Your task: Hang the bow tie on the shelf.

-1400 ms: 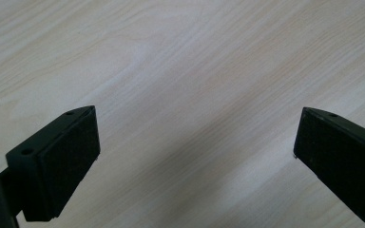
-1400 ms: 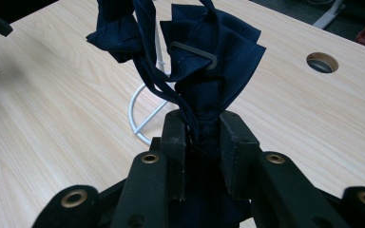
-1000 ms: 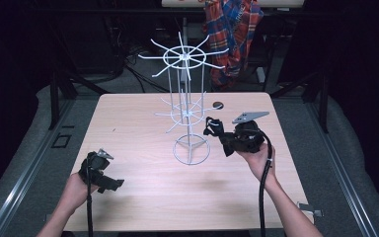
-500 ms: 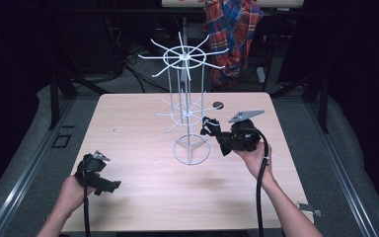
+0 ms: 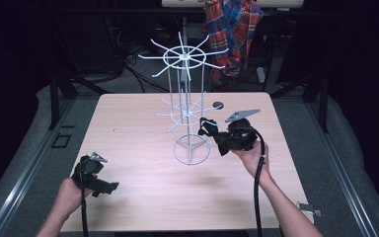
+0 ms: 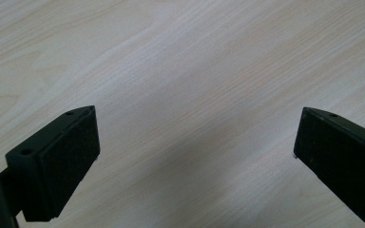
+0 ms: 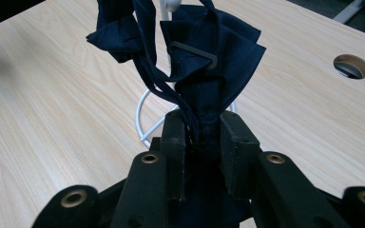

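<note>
A dark blue cloth (image 7: 204,80), bunched and bearing a grey loop, is clamped between the jaws of the right gripper (image 5: 216,137), held above the table (image 5: 128,128) just beside the white wire rack (image 5: 186,108) and over its ring base. Near the table's front left corner, the left gripper (image 5: 103,186) rests low in the person's hand, its jaws spread wide over bare wood. A plaid shirt (image 5: 234,34) hangs behind.
</note>
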{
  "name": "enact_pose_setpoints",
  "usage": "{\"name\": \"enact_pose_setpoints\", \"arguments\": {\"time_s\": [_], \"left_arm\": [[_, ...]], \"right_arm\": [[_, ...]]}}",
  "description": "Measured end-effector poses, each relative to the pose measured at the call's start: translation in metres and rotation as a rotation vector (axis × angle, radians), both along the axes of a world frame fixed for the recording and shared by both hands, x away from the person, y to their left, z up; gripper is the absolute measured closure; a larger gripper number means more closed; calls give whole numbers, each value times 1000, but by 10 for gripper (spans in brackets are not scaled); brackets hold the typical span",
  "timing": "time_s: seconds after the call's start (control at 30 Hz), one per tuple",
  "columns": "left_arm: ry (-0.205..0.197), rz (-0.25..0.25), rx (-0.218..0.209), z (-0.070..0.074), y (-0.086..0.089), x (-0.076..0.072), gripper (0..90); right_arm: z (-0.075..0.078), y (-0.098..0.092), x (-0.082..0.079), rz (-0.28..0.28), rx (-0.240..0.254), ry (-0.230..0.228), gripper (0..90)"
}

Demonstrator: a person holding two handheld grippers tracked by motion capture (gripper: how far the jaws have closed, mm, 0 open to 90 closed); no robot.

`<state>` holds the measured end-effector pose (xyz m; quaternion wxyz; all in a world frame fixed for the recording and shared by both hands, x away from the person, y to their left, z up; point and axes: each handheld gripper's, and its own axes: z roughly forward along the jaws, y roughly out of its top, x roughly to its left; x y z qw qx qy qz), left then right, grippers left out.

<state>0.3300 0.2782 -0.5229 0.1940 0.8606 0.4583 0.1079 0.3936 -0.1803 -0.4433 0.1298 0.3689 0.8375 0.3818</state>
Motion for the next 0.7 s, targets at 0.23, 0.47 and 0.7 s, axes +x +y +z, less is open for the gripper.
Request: {"name": "enact_pose_setpoints", "arguments": {"time_s": [0.23, 0.47, 0.7], "left_arm": [[4, 8, 0, -1, 3, -3, 15], [-2, 41, -2, 0, 14, -12, 15], [6, 40, 1, 0, 14, -14, 15]], "right_arm": [[-5, 2, 4, 1, -14, 19, 732], [-12, 6, 10, 8, -28, 21, 730], [-15, 7, 12, 16, -32, 29, 727]]}}
